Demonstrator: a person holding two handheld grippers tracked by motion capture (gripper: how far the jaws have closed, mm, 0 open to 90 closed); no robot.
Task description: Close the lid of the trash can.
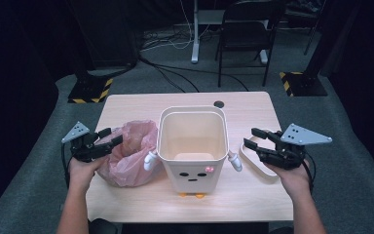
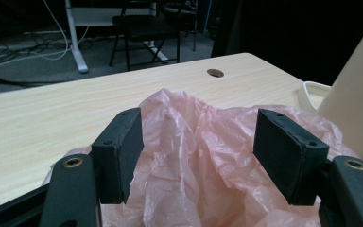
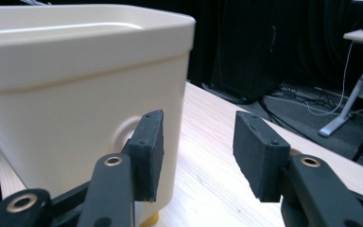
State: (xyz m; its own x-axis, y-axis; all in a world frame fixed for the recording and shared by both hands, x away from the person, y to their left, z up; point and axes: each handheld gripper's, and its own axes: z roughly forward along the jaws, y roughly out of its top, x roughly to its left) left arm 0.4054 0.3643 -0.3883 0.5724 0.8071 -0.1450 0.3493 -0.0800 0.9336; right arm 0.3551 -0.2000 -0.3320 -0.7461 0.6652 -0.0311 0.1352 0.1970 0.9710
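Note:
A cream plastic bin [image 1: 193, 146] with a small face on its front stands upright in the middle of the wooden table [image 1: 126, 109]. A crumpled pink plastic bag [image 1: 129, 153] lies against its left side. My left gripper [image 1: 112, 136] sits at the bag's left edge. Its jaws stand open, and in the left gripper view [image 2: 199, 125] the pink bag [image 2: 203, 161] bulges up between the pads without being pinched. My right gripper [image 1: 251, 137] hovers open to the right of the bin, with nothing between its jaws. In the right gripper view [image 3: 199, 125] the bin wall [image 3: 75, 85] is close on the left.
A flat cream lid [image 1: 253, 163] lies on the table under my right gripper. A round cable hole [image 1: 218, 104] sits near the far edge. Beyond the table stand a black chair [image 1: 246, 34] and a desk leg [image 1: 195, 34], with cables on the floor.

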